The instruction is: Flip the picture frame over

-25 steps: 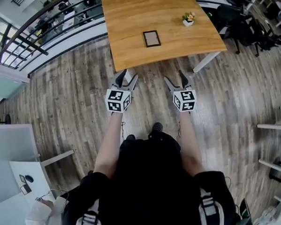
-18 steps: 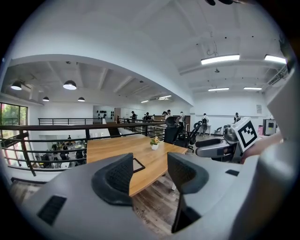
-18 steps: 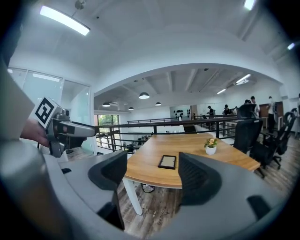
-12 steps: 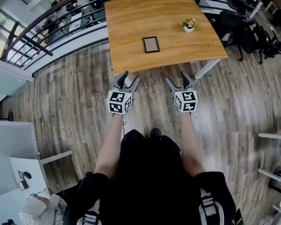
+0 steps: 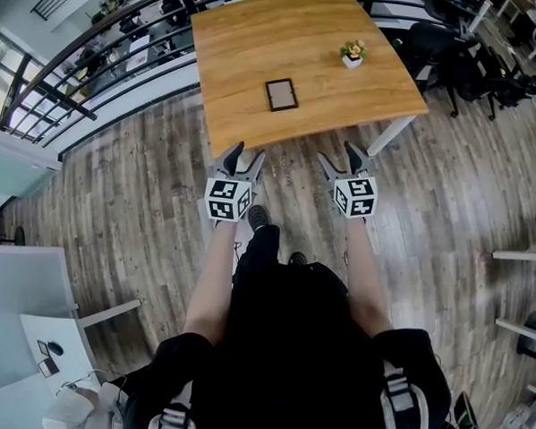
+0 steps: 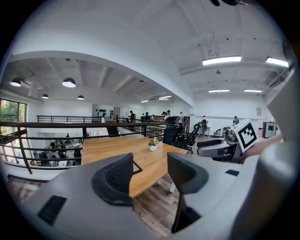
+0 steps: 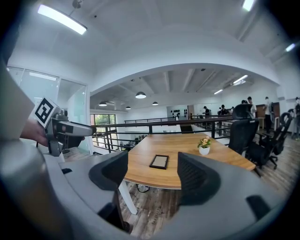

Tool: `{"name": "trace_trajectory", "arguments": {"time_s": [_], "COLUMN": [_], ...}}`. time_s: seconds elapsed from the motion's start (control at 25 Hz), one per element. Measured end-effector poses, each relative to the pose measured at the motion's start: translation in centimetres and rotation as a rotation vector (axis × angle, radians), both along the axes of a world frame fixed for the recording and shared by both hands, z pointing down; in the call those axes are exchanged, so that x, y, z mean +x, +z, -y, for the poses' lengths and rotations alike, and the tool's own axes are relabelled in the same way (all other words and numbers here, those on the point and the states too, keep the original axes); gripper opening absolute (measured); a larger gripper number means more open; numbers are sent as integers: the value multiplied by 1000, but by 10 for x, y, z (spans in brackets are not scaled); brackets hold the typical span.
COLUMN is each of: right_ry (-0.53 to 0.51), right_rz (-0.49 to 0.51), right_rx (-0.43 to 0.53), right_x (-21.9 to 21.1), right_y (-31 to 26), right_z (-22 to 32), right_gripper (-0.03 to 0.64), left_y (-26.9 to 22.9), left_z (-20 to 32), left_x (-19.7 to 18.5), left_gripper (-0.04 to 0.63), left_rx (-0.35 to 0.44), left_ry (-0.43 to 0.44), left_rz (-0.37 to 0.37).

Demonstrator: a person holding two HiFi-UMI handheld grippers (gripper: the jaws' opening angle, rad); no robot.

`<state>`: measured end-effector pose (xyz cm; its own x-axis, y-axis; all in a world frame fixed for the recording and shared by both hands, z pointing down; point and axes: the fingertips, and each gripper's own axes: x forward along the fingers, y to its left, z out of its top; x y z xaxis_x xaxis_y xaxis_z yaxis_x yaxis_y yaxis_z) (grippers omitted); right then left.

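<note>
Wooden surface [image 5: 259,38], picture frame [image 5: 281,94] flat toward its near edge: likely light, stiff, breakable, best pinched at a border; left gripper [image 5: 245,151] and right gripper [image 5: 336,154] well short, fingers open and empty.

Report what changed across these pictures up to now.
The person has stepped toward the table, one shoe swinging forward, bringing the left gripper and right gripper closer to its near edge. Nothing was grasped or released. Both stayed open and empty; the picture frame stayed flat on the table.
</note>
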<state>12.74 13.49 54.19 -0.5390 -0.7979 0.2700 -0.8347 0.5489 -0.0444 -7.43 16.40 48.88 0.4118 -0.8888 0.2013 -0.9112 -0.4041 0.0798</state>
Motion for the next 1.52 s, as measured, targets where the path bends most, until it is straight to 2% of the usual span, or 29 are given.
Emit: {"name": "trace_trajectory", "arguments": {"time_s": [0.32,0.56,1.12,1.52], "right_ry": [39,72,117,225], "right_rz": [-19,-27,-44,20], "right_rx": [-4,-42,-89,-115], "right_x": [-3,-14,-73,-84], "right_y": [-1,13,26,40], "right_z": [29,61,163,211], "right_gripper": [323,311,296,290], "left_y": [4,17,35,45], "left_z": [38,76,198,253], "left_x": [-8,-16,-65,-76], "left_gripper": [233,233,233,233], "left_rx": [-12,-43,-106,-136], "left_ry": [28,71,147,234], "left_rz": [-26,-38,-57,-12]}}
